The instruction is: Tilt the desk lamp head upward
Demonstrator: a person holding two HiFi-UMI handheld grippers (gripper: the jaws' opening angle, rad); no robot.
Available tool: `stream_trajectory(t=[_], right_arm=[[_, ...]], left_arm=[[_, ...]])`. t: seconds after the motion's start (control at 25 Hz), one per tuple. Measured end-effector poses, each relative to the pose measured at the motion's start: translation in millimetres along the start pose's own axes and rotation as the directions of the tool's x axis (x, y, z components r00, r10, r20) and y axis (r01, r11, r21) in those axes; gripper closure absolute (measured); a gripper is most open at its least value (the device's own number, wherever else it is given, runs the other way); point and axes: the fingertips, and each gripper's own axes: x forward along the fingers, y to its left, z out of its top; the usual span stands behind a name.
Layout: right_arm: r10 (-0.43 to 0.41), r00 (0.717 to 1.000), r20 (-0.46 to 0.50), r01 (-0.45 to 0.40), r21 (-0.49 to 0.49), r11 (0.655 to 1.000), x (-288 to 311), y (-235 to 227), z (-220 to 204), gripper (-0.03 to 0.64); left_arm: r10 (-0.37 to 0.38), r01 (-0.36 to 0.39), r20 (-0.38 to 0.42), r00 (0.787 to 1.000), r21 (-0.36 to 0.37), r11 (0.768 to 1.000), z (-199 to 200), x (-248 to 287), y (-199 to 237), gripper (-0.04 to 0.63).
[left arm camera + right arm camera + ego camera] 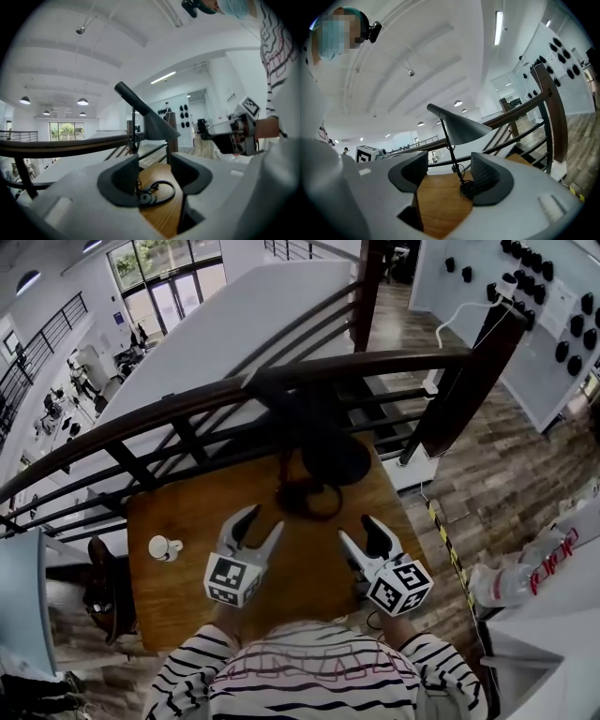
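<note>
A black desk lamp (330,448) stands at the far side of the wooden table (178,512), its cord looped (307,499) on the wood in front of it. My left gripper (264,521) and right gripper (356,529) hover over the near half of the table, both open and empty, well short of the lamp. In the left gripper view the cone-shaped lamp head (152,119) rises beyond the open left gripper (152,176). Above the open right gripper (449,176), the right gripper view shows the shade (461,126) on its thin stem, with the base (466,189) low behind one jaw.
A small white cup (164,547) sits near the table's left edge. A dark curved railing (281,381) runs right behind the lamp, with a drop to a lower floor beyond. A white wall panel (553,324) with black pegs stands at the far right.
</note>
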Motion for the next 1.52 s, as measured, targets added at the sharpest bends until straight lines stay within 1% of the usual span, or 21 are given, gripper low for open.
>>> stream_trajectory(t=[0.2,0.32,0.48,0.72,0.92,1.04,1.12,1.32,1.36,1.48,1.52], right_arm=[[0.038,0.999,-0.006,-0.038,-0.008,0.999,12,-22,12,0.336],[0.059,0.998,0.000,-0.059,-0.004,0.998,22,-32,18,0.330],[0.088,0.996,0.018,-0.088,0.015,0.996,36,-40,25,0.320],[0.125,0.991,0.042,-0.127,0.044,0.991,51,-44,31,0.296],[0.134,0.990,0.048,-0.137,0.064,0.989,61,-51,36,0.284],[0.139,0.989,0.050,-0.142,0.064,0.988,60,-51,35,0.288],[0.137,0.989,0.057,-0.141,0.071,0.988,58,-51,35,0.279],[0.133,0.989,0.060,-0.138,0.080,0.987,59,-56,35,0.278],[0.132,0.989,0.060,-0.137,0.081,0.987,59,-56,35,0.279],[0.130,0.990,0.061,-0.135,0.096,0.986,61,-58,33,0.279],[0.131,0.990,0.061,-0.137,0.103,0.985,62,-58,32,0.279]], left_arm=[[0.028,-0.027,-0.016,0.999,0.030,0.999,7,31,7,0.376],[0.039,-0.038,-0.007,0.999,0.073,0.997,18,48,15,0.376],[0.075,-0.074,-0.001,0.997,0.125,0.989,27,69,35,0.376],[0.086,-0.073,-0.083,0.993,0.154,0.985,6,102,60,0.370],[0.069,-0.051,-0.118,0.991,0.150,0.987,4,133,71,0.343],[0.054,-0.034,-0.138,0.989,0.142,0.989,-5,144,73,0.339],[0.043,-0.023,-0.151,0.988,0.132,0.991,-10,150,72,0.339],[0.016,0.001,-0.161,0.987,0.106,0.994,-11,166,69,0.339],[0.013,0.005,-0.167,0.986,0.108,0.994,-12,168,70,0.343],[0.010,0.014,-0.184,0.983,0.129,0.992,-14,172,72,0.399],[0.009,0.017,-0.189,0.982,0.134,0.991,-14,172,72,0.403]])
